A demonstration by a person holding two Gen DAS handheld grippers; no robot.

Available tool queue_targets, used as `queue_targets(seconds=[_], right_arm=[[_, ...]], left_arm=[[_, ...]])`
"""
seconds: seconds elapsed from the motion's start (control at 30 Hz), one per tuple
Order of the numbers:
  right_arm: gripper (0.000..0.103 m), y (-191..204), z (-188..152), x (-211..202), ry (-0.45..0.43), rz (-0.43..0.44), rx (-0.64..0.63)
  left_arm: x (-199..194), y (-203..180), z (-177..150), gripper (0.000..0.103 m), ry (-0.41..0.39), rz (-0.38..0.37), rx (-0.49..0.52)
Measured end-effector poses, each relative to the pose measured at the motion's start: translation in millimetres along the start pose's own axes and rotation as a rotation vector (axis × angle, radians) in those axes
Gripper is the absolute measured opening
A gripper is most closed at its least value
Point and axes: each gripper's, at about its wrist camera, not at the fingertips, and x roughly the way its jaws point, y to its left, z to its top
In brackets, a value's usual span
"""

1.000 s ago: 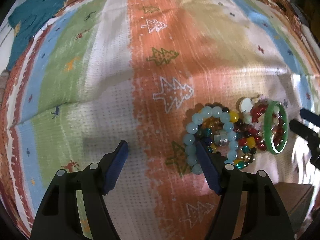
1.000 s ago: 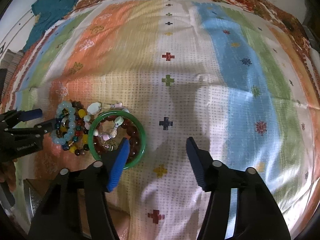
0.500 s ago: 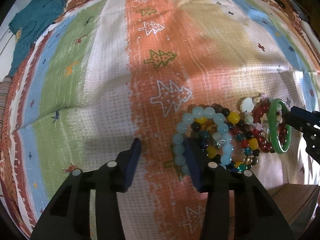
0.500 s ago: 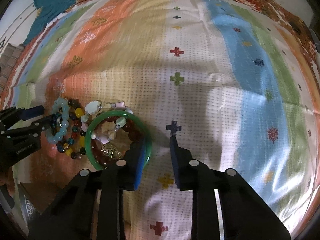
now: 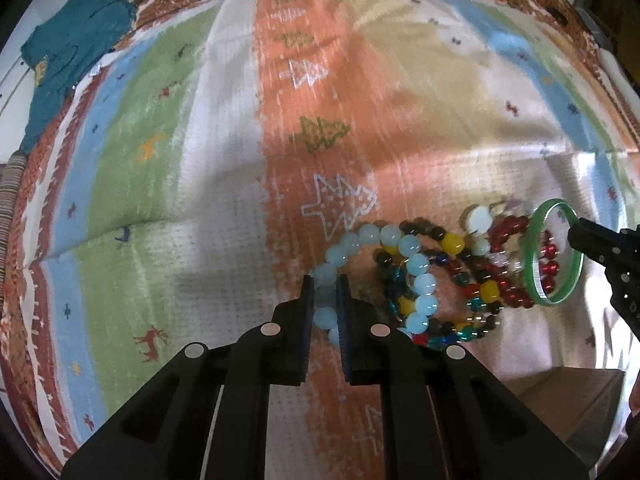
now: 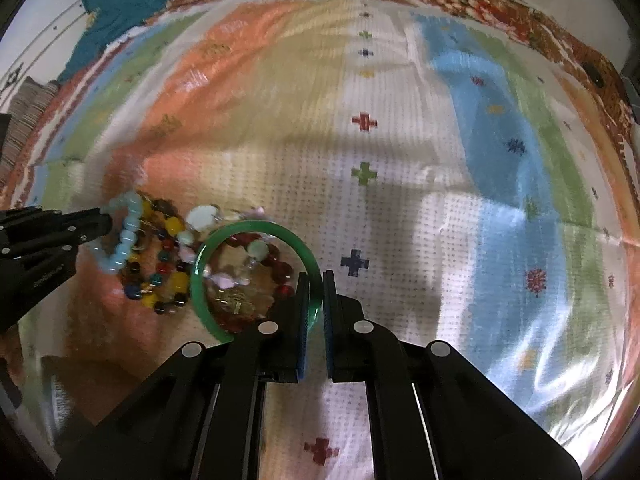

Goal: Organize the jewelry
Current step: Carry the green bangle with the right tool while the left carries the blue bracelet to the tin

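Observation:
A heap of bracelets lies on a striped patterned cloth. My left gripper is shut on the pale blue bead bracelet, which also shows in the right wrist view. My right gripper is shut on the green bangle, whose far side is tilted up off the heap; the bangle also shows in the left wrist view. Multicoloured bead bracelets and dark red bead bracelets lie tangled between the two. The right gripper's tip shows at the left wrist view's right edge.
A teal garment lies at the far left corner of the cloth. A brown box edge sits near the cloth's front, by the heap. The cloth has a crease across its middle.
Both grippers went from wide open to shut: the left closed on the pale blue bead bracelet, the right on the green bangle's rim. The bangle has tipped up.

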Motion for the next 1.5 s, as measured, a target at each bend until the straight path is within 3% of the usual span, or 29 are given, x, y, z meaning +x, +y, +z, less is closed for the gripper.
queue_targets(seconds=[0.8, 1.5], right_arm=[[0.008, -2, -18, -73, -0.136, 0.039, 0.058], [0.008, 18, -49, -123, -0.209, 0.079, 0.007]], left_arm=[[-99, -11, -12, 0.011, -0.159, -0.155, -0.012], [-172, -27, -55, 0.011, -0.277, -0.242, 0.025]])
